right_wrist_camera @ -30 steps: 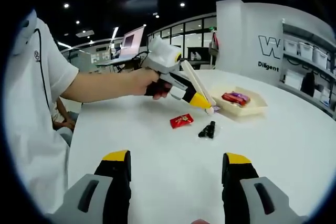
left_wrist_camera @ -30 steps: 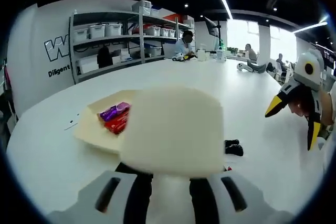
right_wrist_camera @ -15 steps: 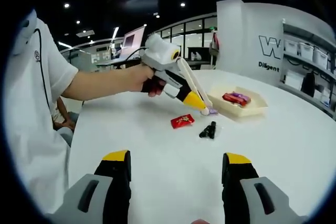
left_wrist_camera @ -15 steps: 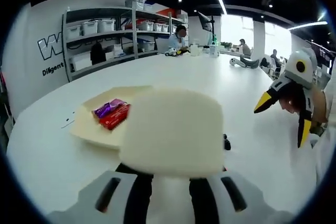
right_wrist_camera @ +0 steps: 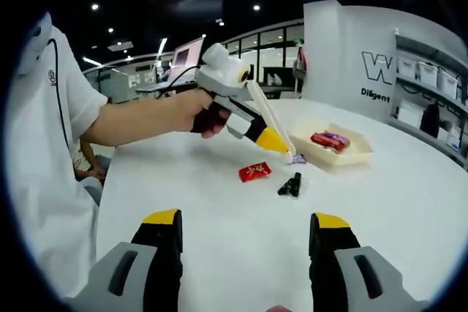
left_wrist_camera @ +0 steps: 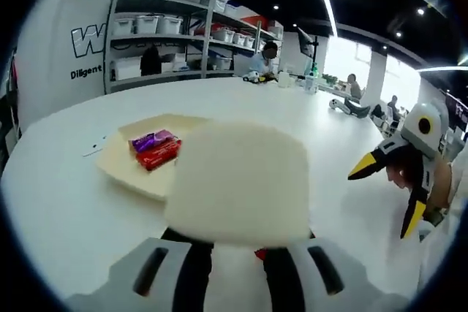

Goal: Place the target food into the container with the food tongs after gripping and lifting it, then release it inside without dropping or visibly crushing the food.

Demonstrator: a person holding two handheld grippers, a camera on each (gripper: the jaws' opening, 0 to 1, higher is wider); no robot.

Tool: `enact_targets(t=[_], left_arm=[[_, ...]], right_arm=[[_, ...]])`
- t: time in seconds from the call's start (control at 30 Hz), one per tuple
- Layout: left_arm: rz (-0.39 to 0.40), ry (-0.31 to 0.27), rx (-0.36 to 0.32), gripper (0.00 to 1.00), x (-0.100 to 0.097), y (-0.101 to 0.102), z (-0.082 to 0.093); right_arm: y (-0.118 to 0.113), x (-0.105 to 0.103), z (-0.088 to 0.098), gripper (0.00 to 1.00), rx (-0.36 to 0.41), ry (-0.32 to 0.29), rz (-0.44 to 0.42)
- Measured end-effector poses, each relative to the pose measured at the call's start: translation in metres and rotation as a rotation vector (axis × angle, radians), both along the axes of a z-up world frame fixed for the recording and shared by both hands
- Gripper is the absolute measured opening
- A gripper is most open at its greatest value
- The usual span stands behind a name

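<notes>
My left gripper (right_wrist_camera: 274, 140), held in a person's hand, is shut on cream food tongs (right_wrist_camera: 265, 113) that slant down toward the table. At the tongs' tip is a small purple bit (right_wrist_camera: 298, 158), just short of the cream tray (right_wrist_camera: 344, 156); I cannot tell if it is gripped. In the left gripper view the tongs (left_wrist_camera: 238, 180) hide most of the table ahead. The tray (left_wrist_camera: 121, 169) holds a purple candy (left_wrist_camera: 150, 139) and a red candy (left_wrist_camera: 162, 153). Another red candy (right_wrist_camera: 254, 172) lies on the table. My right gripper (right_wrist_camera: 245, 242) is open and holds nothing.
A small black object (right_wrist_camera: 291, 184) lies on the white table (right_wrist_camera: 219, 210) beside the loose red candy. The right gripper (left_wrist_camera: 379, 204) enters the left gripper view from the right. Shelves with bins (left_wrist_camera: 168, 42) stand by the far wall, with people seated beyond.
The left gripper has risen and tilted slightly with the tongs, whose tip has crept a little toward the tray. The right gripper and the loose red candy have stayed put.
</notes>
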State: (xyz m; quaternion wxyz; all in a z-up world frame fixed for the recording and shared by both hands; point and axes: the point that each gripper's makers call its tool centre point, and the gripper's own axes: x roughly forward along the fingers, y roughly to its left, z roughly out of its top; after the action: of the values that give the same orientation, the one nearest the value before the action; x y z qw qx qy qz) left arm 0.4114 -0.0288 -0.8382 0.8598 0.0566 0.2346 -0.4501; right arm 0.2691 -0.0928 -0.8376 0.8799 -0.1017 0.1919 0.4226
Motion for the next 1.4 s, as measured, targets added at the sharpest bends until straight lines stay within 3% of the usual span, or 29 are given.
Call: enact_targets(t=[0.13, 0.43, 0.63, 0.8, 1.4], left_arm=[[0.021, 0.018, 0.010, 0.23, 0.004, 0.003, -0.008], [0.049, 0.003, 0.006, 0.23, 0.011, 0.016, -0.004], [0.055, -0.052, 0.009, 0.24, 0.020, 0.018, 0.003], [0.048, -0.091, 0.059, 0.24, 0.027, 0.015, -0.002], [0.048, -0.062, 0.078, 0.24, 0.036, 0.007, -0.012]], right_arm=[[-0.001, 0.000, 0.001, 0.68, 0.002, -0.002, 0.000], [-0.002, -0.001, 0.001, 0.68, 0.006, -0.003, -0.002], [-0.002, -0.001, 0.000, 0.68, 0.007, -0.001, 0.000], [-0.003, -0.001, -0.001, 0.68, 0.009, 0.000, -0.003], [-0.004, 0.000, -0.004, 0.68, 0.009, 0.008, -0.006]])
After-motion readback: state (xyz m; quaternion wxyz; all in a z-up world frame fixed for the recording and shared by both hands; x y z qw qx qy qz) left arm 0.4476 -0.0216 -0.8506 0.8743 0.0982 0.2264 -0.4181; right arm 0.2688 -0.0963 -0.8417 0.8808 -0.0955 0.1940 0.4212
